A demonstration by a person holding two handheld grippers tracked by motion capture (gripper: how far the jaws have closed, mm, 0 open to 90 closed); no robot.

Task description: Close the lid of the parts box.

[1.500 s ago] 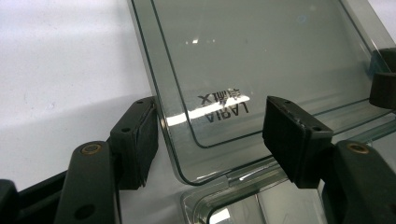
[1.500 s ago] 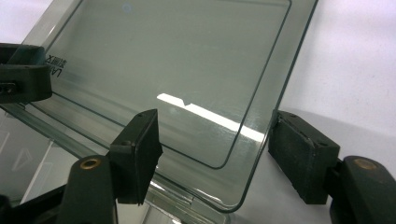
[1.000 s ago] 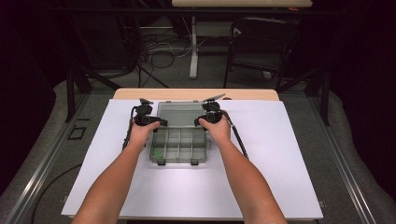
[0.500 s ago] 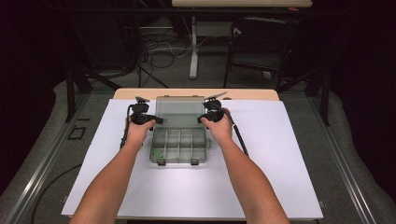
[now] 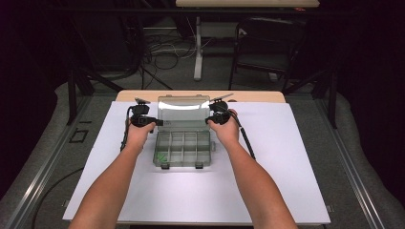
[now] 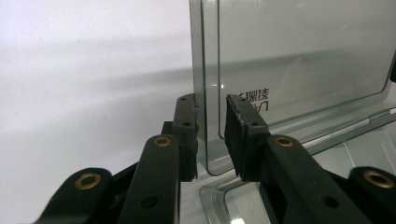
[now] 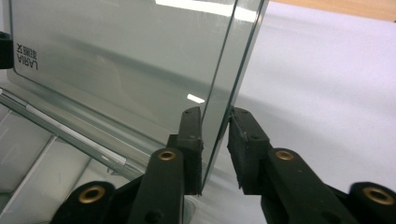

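Note:
A clear plastic compartment box [image 5: 184,149] lies on the white sheet with its lid [image 5: 184,110] standing open at the back. My left gripper [image 5: 157,123] is at the lid's left edge and my right gripper [image 5: 209,120] at its right edge. In the left gripper view the lid's edge [image 6: 205,93] stands between the jaws of the left gripper [image 6: 212,126], with a narrow gap at one pad. The right gripper [image 7: 215,135] straddles the other lid edge [image 7: 233,60] the same way. Both pairs of jaws have just been closing around the lid.
The box's tray holds something small and green [image 5: 161,156] in its front left compartment. The white sheet [image 5: 286,167] covers a wooden table [image 5: 258,97]. Dark floor, cables and a chair [image 5: 267,43] lie beyond the table's far edge.
The lid looks slightly broader and more upright than a second ago. Both hands have stayed at its two side edges.

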